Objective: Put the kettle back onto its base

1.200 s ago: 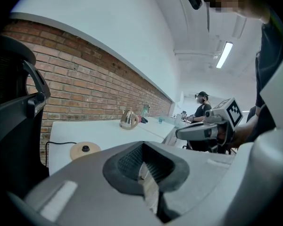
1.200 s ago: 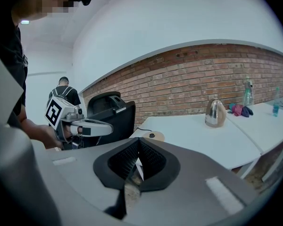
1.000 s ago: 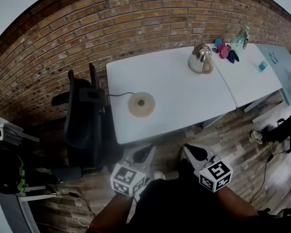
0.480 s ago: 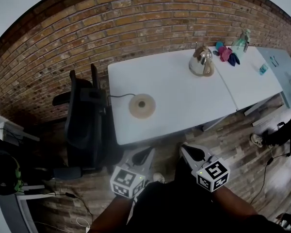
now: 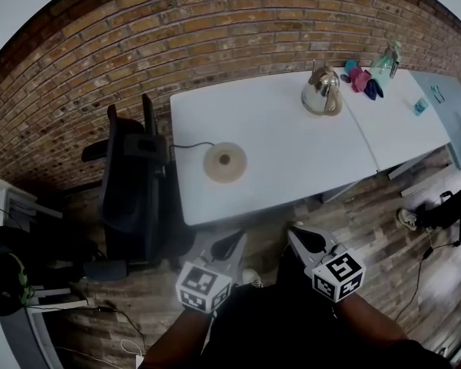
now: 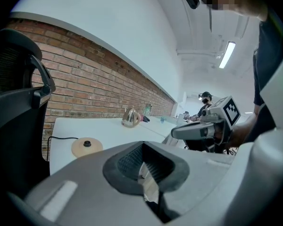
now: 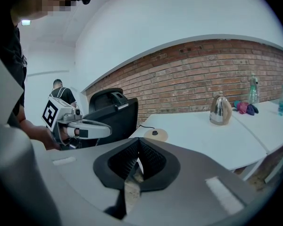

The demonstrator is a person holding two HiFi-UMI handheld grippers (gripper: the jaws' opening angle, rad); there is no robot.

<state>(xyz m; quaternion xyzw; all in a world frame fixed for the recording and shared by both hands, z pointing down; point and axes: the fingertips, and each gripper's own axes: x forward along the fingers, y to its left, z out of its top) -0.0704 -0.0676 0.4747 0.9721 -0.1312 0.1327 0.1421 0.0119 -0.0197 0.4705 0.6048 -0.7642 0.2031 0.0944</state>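
I see my left gripper [image 5: 232,241] and right gripper [image 5: 301,237] both closed, holding nothing, short of the white table [image 5: 292,148]. Kettle [image 5: 321,92] stands near the table's far edge, well apart from its base [image 5: 224,162]. Black square codes on the marker cubes [image 5: 203,286].

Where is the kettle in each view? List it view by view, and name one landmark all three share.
Head view: kettle upper right, at the white table's far edge.
Left gripper view: kettle just left of centre, small, above the jaws.
Right gripper view: kettle right of centre.
Shared landmark: the round base, left of the kettle in every view.
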